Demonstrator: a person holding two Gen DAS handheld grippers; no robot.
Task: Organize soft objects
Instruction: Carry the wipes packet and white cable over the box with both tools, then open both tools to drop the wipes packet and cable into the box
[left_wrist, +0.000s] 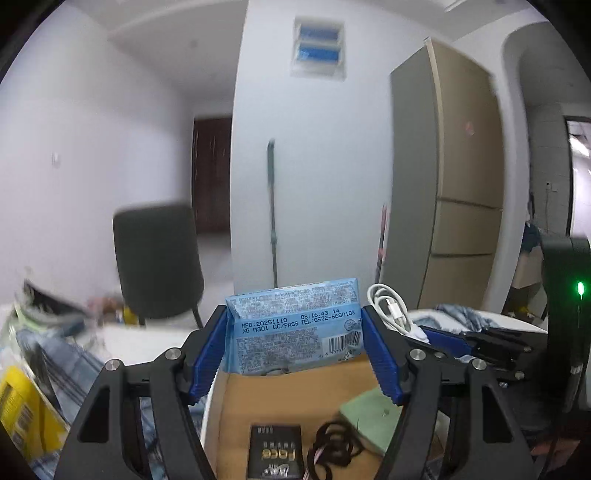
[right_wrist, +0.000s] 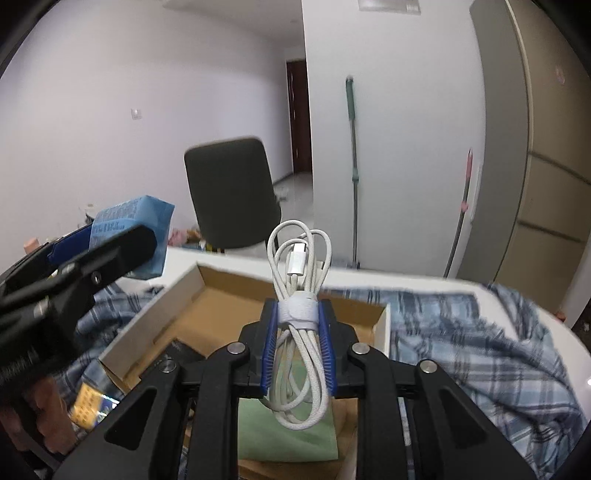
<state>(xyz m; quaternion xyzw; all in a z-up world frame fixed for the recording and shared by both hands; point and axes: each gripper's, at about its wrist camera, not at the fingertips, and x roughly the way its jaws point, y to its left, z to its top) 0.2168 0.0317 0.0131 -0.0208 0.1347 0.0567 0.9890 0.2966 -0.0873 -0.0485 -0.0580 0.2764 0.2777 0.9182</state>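
My left gripper (left_wrist: 293, 328) is shut on a light blue wipes pack (left_wrist: 295, 325), held above the open cardboard box (left_wrist: 236, 406). The same pack (right_wrist: 129, 229) shows at the left of the right wrist view, clamped in the left gripper (right_wrist: 110, 240). My right gripper (right_wrist: 297, 325) is shut on a bundled white charging cable (right_wrist: 297, 295), held over the box (right_wrist: 207, 295); the cable (left_wrist: 391, 310) also appears right of the pack. Inside the box lie a green cloth (left_wrist: 369, 417), a black packet (left_wrist: 275, 450) and black hair ties (left_wrist: 332, 446).
A blue plaid cloth (right_wrist: 461, 350) covers the white table (right_wrist: 554, 317) around the box. A yellow package (left_wrist: 22, 413) lies at the left. A dark chair (right_wrist: 232, 192) stands behind the table, with a mop (right_wrist: 352, 166) and a fridge (left_wrist: 461, 177) beyond.
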